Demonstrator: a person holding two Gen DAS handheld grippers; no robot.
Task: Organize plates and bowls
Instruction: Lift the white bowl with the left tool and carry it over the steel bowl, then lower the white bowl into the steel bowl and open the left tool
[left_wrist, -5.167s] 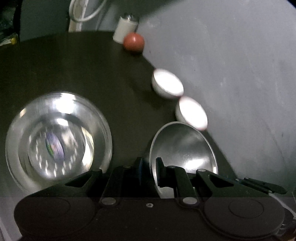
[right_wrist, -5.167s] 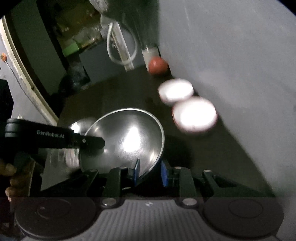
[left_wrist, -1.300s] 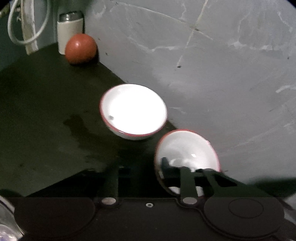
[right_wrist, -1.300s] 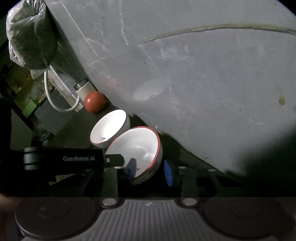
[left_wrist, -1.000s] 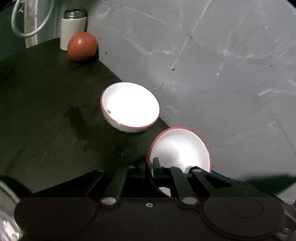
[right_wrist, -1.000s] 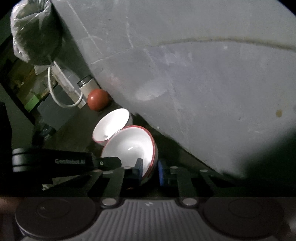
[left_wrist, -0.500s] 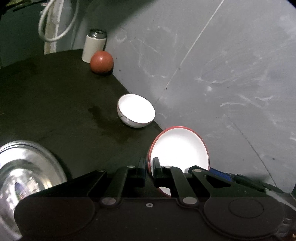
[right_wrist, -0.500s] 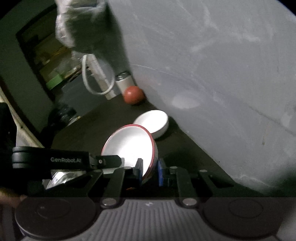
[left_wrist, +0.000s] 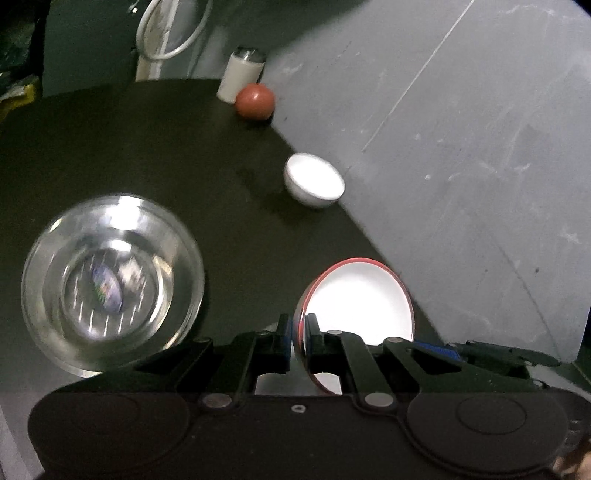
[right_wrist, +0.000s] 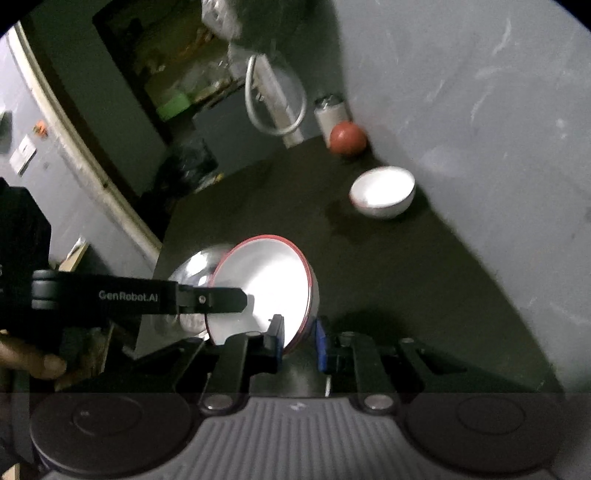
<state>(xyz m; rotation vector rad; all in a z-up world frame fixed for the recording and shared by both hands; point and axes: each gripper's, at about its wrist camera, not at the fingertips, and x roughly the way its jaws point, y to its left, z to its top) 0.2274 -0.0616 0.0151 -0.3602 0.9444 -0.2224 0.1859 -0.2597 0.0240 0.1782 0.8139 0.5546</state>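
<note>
Dark table: the work surface, bearing everything else. Steel bowls: shiny stack at nine o'clock in my left wrist view, blurred; I judge them light, stiff and slick. Red-rimmed white bowl: tilted on edge and off the table, gripped at two rim points; I judge it hard, glazed, slippery and breakable, so the thin rim is my best hold. Second white bowl: resting at twelve o'clock, close against the wall, apart from the held one. Left gripper: pinching the red rim at the bowl's seven o'clock. Right gripper: pads clamped across the rim at five o'clock, one inside, one outside.
</note>
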